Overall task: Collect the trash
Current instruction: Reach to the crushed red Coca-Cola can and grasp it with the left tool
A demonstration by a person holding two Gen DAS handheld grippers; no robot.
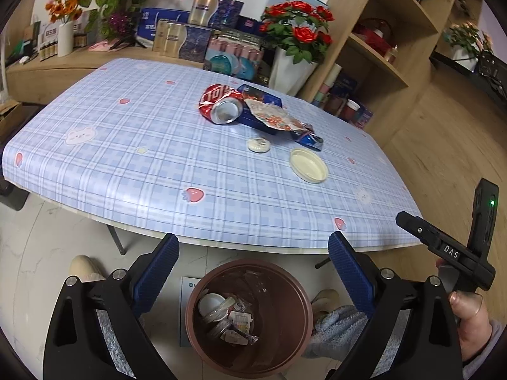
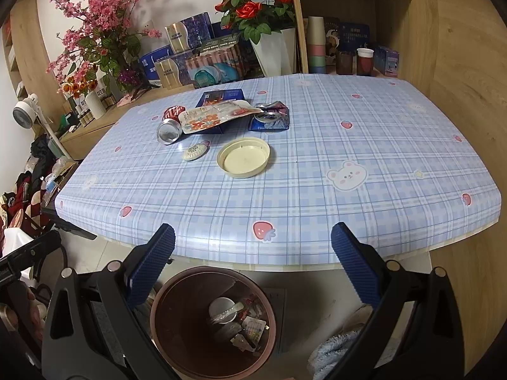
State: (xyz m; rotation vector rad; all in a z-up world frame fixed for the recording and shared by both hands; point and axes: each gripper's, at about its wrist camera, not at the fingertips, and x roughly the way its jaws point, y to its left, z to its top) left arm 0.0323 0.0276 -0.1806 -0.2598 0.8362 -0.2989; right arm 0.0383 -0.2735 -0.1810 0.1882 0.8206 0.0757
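Blue ribbed pads face each other across a wide gap on both tools: the left gripper (image 1: 252,247) stands spread with nothing between its fingers, and the right gripper (image 2: 253,237) is just as wide and empty. Each hangs over one brown round bin (image 1: 248,318) at the bottom centre of its frame, on the floor just in front of the table edge. Inside the bin lie a white cup, a clear lid and a few small wrappers. In the left wrist view a hand (image 1: 469,319) grips the other tool's black handle at lower right.

Beyond, the table (image 1: 126,158) wears a blue plaid cloth with strawberries and bears. Six pieces of trash remain on it, clustered upper centre: two crushed cans, one red (image 1: 218,104) and one blue (image 1: 309,139); one dark blue box (image 1: 263,96); one flowered foil wrapper (image 1: 272,117) lying across the box; one small white round piece (image 1: 259,144); one cream lid (image 1: 308,165), rim upward, nearest the bin.
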